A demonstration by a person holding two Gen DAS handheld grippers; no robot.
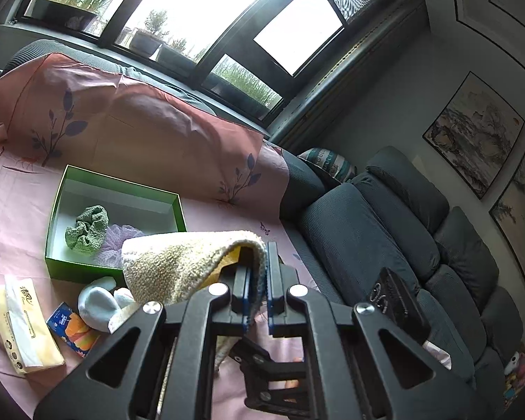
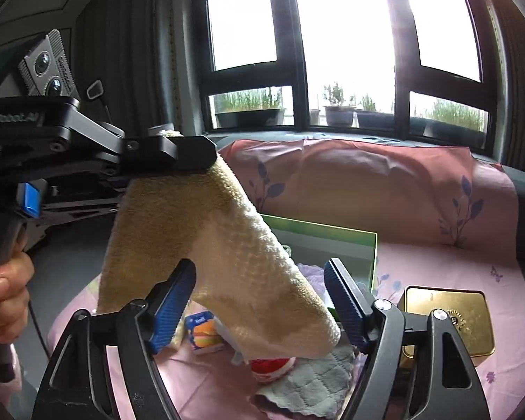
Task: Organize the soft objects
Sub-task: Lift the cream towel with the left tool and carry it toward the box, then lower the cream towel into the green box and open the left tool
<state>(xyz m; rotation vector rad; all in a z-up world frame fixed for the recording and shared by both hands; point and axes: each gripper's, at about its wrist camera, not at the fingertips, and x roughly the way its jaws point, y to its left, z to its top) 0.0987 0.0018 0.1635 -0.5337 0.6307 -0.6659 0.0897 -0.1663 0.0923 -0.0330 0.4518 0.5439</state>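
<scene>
My left claw [image 1: 259, 273] pinches the cream towel [image 1: 178, 262] by one edge above the green box [image 1: 115, 182]; my right claw [image 2: 259, 301], spread, flanks its drooping end. Light, limp, grippy — best held by a corner.

Cream waffle-textured towel [image 2: 227, 245]; green box [image 1: 115, 224] with white interior; pink sheet [image 1: 14, 217] printed with purple leaf sprigs; gold tin [image 2: 448, 322]; grey sofa [image 1: 385, 245]; blue-padded black tongs [image 2: 259, 301].
</scene>
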